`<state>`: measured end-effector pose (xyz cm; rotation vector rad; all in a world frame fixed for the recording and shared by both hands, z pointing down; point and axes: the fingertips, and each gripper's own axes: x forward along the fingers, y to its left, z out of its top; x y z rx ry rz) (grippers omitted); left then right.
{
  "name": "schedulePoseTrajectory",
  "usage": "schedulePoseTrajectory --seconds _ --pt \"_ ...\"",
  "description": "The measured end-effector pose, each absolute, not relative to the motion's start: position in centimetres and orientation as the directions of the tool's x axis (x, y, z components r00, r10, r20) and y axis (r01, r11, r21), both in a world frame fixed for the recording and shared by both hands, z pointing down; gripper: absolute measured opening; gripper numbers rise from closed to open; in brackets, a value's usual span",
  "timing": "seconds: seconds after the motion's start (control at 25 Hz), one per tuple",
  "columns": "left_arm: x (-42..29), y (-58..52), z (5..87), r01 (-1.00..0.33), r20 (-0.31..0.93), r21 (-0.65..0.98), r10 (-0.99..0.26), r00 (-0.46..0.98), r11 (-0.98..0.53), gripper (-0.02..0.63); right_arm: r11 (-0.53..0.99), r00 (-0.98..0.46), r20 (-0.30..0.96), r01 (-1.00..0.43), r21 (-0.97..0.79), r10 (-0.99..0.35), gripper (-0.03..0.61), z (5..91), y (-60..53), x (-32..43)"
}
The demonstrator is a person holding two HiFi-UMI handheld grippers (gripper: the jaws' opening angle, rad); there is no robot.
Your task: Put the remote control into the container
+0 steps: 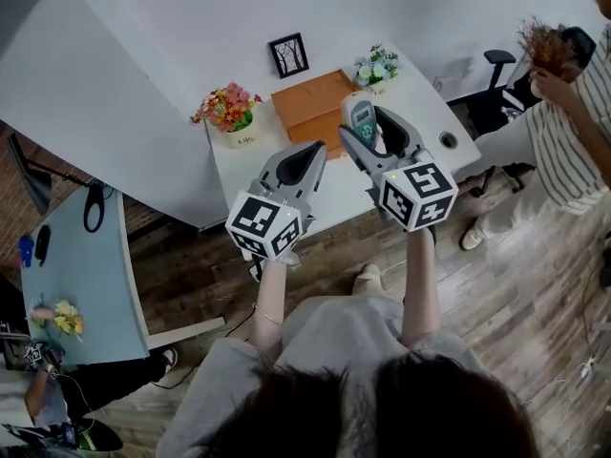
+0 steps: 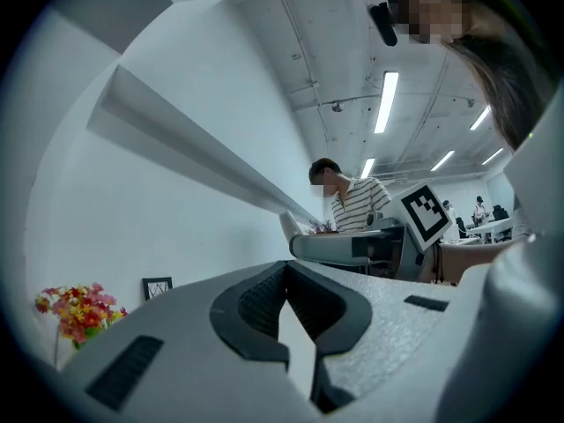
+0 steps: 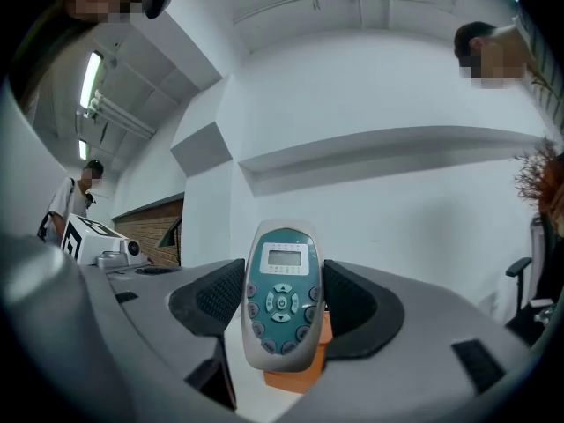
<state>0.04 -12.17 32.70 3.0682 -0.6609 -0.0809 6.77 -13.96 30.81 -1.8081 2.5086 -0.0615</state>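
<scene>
I have the right gripper clenched on the remote control. In the right gripper view the remote control stands upright between the two dark pads, its small screen at the top and its teal keypad facing the camera. An orange corner of the container peeks out just beneath it.

From the head view the remote control is lifted off the white counter and shows against the right front corner of the container, an orange-brown box that sits towards the back of the counter. It is not in the box. From here I cannot tell whether the box is open at the top.

My left gripper is clenched on nothing. In the left gripper view its tips meet, with only a pale sliver showing behind them. It hangs over the counter's near edge, just beside the right one.

On the counter a bunch of red and yellow flowers stands left of the container, a small black picture frame behind it, and a pot of pale flowers to its right. At the far right a person in a striped shirt holds a dried brown sprig, well apart from the counter.
</scene>
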Motion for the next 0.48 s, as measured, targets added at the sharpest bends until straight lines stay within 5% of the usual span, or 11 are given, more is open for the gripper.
schedulePoseTrajectory --seconds 0.48 --pt "2.1 -18.0 33.6 -0.561 -0.050 0.030 -0.562 0.826 -0.827 0.003 0.504 -0.504 0.004 -0.863 -0.034 -0.863 0.276 31.1 -21.1 8.2"
